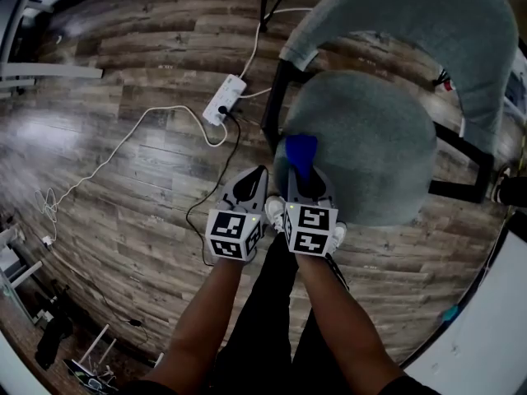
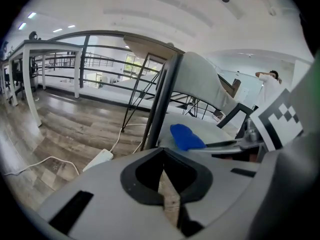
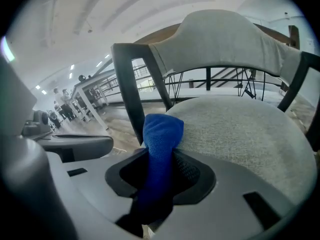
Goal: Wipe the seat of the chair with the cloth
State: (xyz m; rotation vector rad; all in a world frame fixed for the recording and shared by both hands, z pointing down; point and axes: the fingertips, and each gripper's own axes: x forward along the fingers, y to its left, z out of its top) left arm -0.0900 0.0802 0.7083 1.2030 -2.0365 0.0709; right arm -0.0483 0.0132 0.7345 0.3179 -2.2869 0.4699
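The chair has a round grey fabric seat (image 1: pixel 370 138) and a grey curved backrest (image 1: pixel 428 23) on a black frame. My right gripper (image 1: pixel 303 175) is shut on a blue cloth (image 1: pixel 300 151), whose bunched end sticks out over the seat's near left edge. In the right gripper view the cloth (image 3: pixel 160 139) stands up between the jaws (image 3: pixel 159 179), against the seat (image 3: pixel 240 134). Close beside it on the left, my left gripper (image 1: pixel 257 173) is over the floor, shut and holding nothing. The left gripper view (image 2: pixel 167 184) shows the cloth (image 2: pixel 186 136) from the side.
A white power strip (image 1: pixel 225 99) with white and black cables lies on the wood floor left of the chair. The black chair frame upright (image 2: pixel 162 104) stands just ahead of my left gripper. A white table edge (image 1: pixel 494 336) is at the lower right.
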